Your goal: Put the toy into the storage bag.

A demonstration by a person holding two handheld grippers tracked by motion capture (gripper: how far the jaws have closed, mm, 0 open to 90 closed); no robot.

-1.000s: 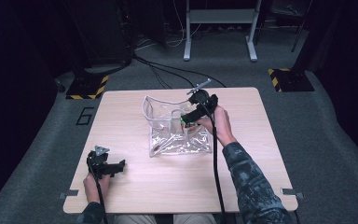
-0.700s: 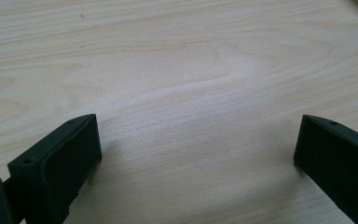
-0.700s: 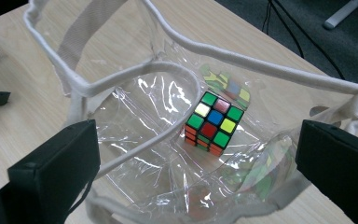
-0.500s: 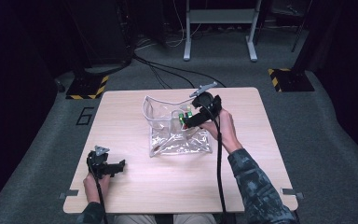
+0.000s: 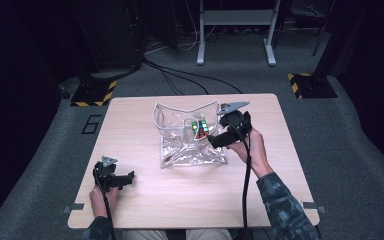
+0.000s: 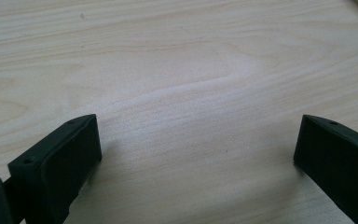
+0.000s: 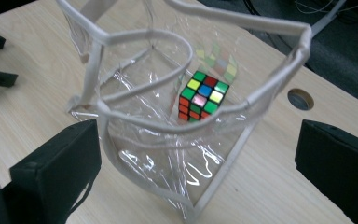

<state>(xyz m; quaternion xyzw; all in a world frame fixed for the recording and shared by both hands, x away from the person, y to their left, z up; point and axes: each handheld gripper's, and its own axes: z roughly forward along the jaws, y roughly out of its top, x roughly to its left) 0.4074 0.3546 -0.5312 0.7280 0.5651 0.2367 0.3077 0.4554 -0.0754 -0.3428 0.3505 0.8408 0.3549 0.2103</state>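
Left gripper (image 5: 125,178) unmoved at near table (image 5: 190,200) edge, jaws wide apart, empty; right gripper (image 5: 211,141) has shifted rightward to clear bag's (image 7: 177,140) right side, jaws wide, gripping nothing; puzzle cube (image 7: 203,96) rests inside bag.

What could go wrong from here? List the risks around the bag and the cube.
1. The clear bag is soft and crumpled; if the open right gripper closes on its white rim, the bag may fold or tip, and the cube inside could roll out.
2. The left gripper rests far off near the edge of the table, so nothing steadies the bag; a push may slide it.
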